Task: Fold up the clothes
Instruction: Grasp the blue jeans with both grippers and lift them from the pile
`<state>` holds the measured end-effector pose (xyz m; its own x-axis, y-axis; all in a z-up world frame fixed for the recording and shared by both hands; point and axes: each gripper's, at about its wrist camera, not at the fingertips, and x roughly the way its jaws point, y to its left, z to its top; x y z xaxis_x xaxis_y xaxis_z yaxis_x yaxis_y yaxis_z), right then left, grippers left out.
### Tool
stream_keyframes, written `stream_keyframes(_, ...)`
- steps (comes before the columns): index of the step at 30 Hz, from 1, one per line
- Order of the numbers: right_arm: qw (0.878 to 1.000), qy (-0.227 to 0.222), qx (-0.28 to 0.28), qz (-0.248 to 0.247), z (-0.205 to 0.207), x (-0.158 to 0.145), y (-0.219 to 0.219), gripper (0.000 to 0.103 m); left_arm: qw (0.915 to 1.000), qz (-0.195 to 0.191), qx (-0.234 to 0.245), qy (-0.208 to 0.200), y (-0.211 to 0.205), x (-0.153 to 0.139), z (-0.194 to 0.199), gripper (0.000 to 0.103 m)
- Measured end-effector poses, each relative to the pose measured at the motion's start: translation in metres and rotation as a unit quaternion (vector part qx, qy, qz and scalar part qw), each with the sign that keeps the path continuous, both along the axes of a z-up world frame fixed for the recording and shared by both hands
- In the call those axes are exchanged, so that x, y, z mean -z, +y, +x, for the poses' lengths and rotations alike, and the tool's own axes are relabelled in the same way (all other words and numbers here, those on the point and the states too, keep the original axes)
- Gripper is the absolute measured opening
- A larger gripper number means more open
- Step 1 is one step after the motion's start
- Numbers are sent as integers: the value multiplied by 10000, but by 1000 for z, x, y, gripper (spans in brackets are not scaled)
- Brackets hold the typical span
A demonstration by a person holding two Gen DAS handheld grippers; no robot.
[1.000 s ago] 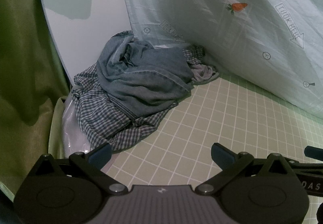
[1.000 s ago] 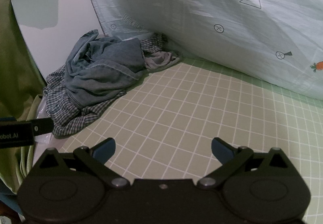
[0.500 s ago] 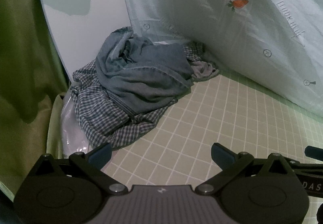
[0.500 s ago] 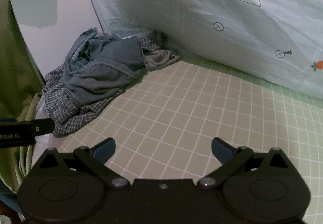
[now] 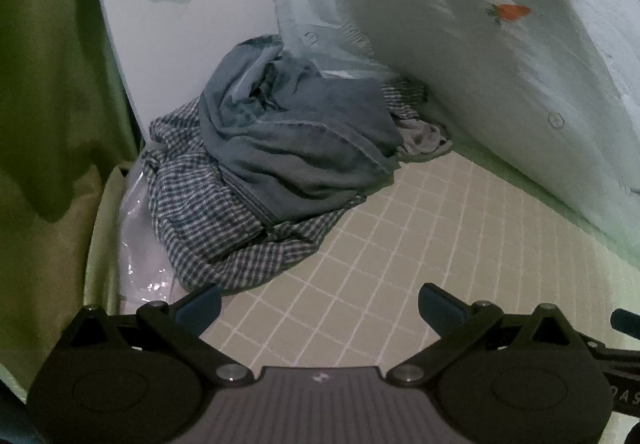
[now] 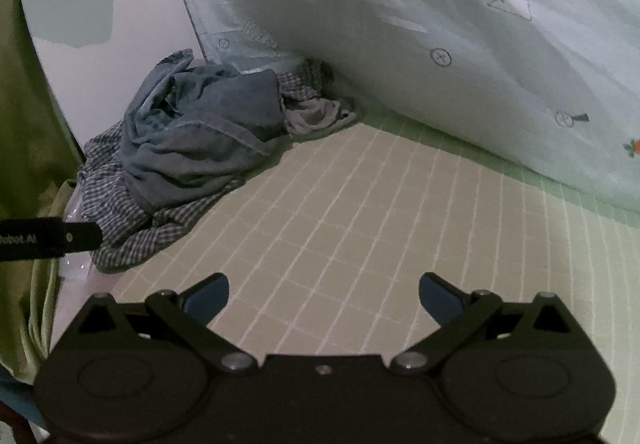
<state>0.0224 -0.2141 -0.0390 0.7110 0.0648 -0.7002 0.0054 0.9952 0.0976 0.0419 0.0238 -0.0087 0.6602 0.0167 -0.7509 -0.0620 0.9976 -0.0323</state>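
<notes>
Clothes lay heaped in the far left corner of the work surface, three pieces that I could count: a blue denim garment (image 5: 296, 148) crumpled on top, a blue-and-white checked shirt (image 5: 212, 220) spread beneath it and spilling toward the near edge, and a small grey piece (image 5: 424, 136) tucked at the right of the heap, just beside the denim. The surface was a pale green mat (image 6: 360, 228) ruled with a white grid, and its open middle stretched bare between the pile and the two grippers. Behind the heap stood a white panel (image 5: 192, 28), and along the right a pale printed sheet (image 6: 460, 44), patterned with orange carrots, small circled crosses and an arrow lettered "LOOK HERE", sloped down to meet the mat. Green fabric (image 5: 52, 84) hung on the left side of the room, and a bit of clear plastic (image 5: 140, 256) showed under the checked shirt at the mat's left edge. I saw no basket or bin for the clothes. Both tools hovered low over the mat, well apart from the pile: the left gripper (image 5: 319, 304) had its blue-tipped fingers (image 5: 200, 304) spread wide and grasped nothing, and the right gripper (image 6: 323, 294) was likewise released, fingers (image 6: 440, 294) parted over bare grid
</notes>
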Motion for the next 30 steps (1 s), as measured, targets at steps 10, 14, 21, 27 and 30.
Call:
stream_keyframes(10,9991,-385,-119,-164,92,-20,17,103,9999,123,1,-103,46,-6,83,103)
stream_keyframes(14,9992,-370,-161,-81,155,-12,32,101,9991,123,-362,-199,77,-8,141,102)
stream_keyframes(21,9992,-288,-242,95,271,9,59,87,9972,53,-659,-358,116,3,259,86)
stream_keyframes(27,9991,-155,-313,245,368,33,80,71,9978,-85,-625,-204,120,35,339,65)
stream_keyframes(30,9989,76,-278,362,402,56,84,67,9974,28,-721,-83,117,54,360,53)
